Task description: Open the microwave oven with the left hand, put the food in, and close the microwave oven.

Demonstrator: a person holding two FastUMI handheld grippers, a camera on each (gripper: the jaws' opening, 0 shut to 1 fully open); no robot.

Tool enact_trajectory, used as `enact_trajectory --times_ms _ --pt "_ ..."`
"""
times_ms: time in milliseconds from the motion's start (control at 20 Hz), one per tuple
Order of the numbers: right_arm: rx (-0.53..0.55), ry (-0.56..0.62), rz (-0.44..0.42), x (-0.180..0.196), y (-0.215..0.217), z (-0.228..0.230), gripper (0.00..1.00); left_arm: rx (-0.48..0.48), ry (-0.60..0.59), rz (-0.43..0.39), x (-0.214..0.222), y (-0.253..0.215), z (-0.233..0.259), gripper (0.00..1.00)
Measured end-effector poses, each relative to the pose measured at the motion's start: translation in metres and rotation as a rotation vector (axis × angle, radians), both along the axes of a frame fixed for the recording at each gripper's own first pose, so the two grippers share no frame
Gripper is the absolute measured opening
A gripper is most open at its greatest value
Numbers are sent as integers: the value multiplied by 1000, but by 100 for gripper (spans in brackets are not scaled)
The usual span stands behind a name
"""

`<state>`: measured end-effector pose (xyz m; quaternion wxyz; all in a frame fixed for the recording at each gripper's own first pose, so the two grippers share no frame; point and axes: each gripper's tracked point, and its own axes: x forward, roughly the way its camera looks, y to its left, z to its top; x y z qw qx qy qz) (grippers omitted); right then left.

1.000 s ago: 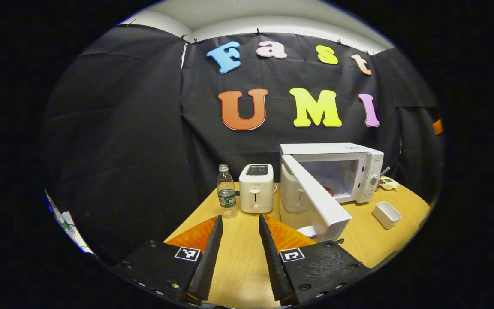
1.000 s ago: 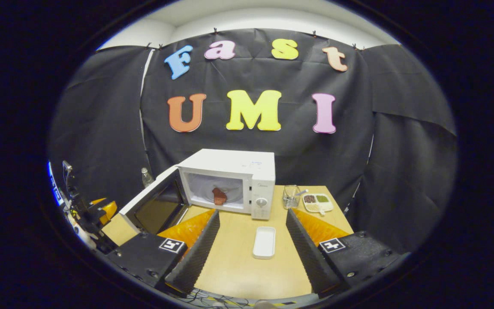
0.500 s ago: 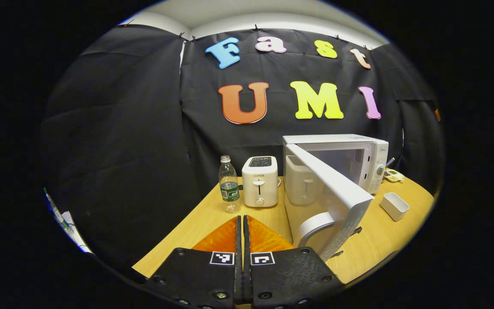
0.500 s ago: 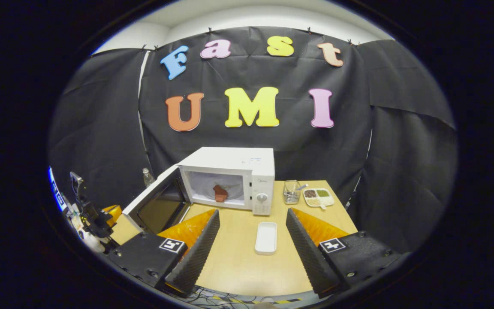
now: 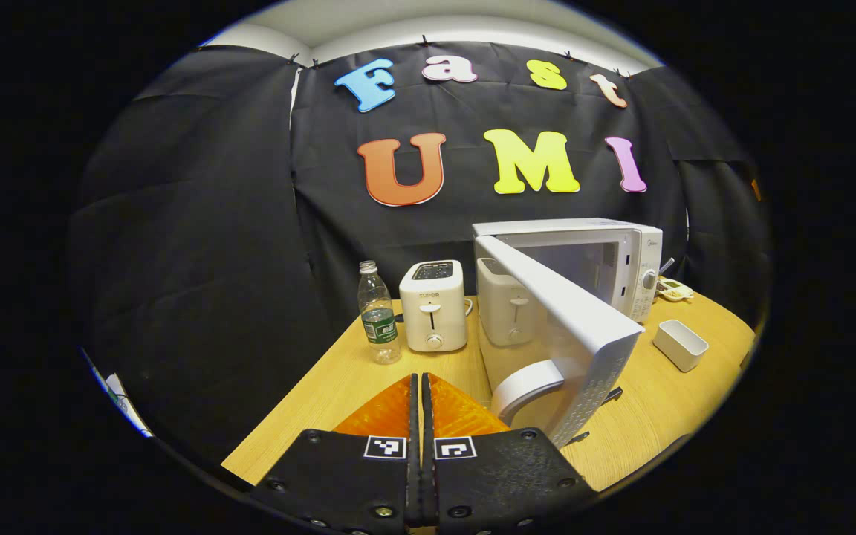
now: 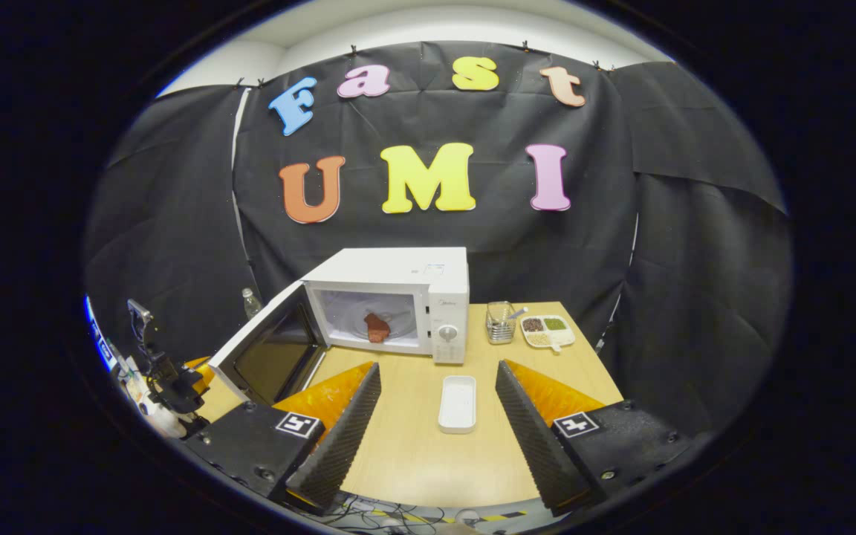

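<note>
Holding your left gripper (image 5: 422, 446) low over the near edge of the counter (image 5: 368, 371), you are keeping its jaws clenched together with nothing between them. Just to the right of them the microwave door (image 5: 569, 327) is standing partly open, its curved handle (image 5: 524, 380) hanging close beside the gripper but apart from it. Behind the door the microwave oven (image 5: 606, 256) is sitting at the far right of the counter, with a white toaster (image 5: 433, 305) and a water bottle (image 5: 377, 312) lined up to its left, and a white dish (image 5: 681, 344) lying off to the right.

In the right gripper view, you are hovering your right gripper (image 6: 435, 431) with its jaws released and wide apart, empty, over the bare counter. The white dish (image 6: 458, 403) is lying between and beyond them, untouched. The food (image 6: 376, 327), a reddish-brown piece, is sitting inside the microwave oven (image 6: 391, 297) on its turntable. The door (image 6: 268, 353) is swinging out to the left. A mesh holder (image 6: 501, 322) and a sectioned plate (image 6: 547, 331) are resting at the far right.
</note>
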<state>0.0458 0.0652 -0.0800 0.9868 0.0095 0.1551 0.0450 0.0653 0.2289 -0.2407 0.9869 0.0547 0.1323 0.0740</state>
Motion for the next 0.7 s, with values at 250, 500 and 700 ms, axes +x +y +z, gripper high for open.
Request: enact_trajectory --times_ms 250,500,700 --pt "11 6 -17 0 -12 -4 92 -23 18 -17 4 -21 -8 0" --pt "35 19 -31 4 -28 -10 92 -46 32 -87 9 -71 -12 0" --pt "59 34 -38 10 -39 -16 92 -54 45 -162 18 -119 -16 0"
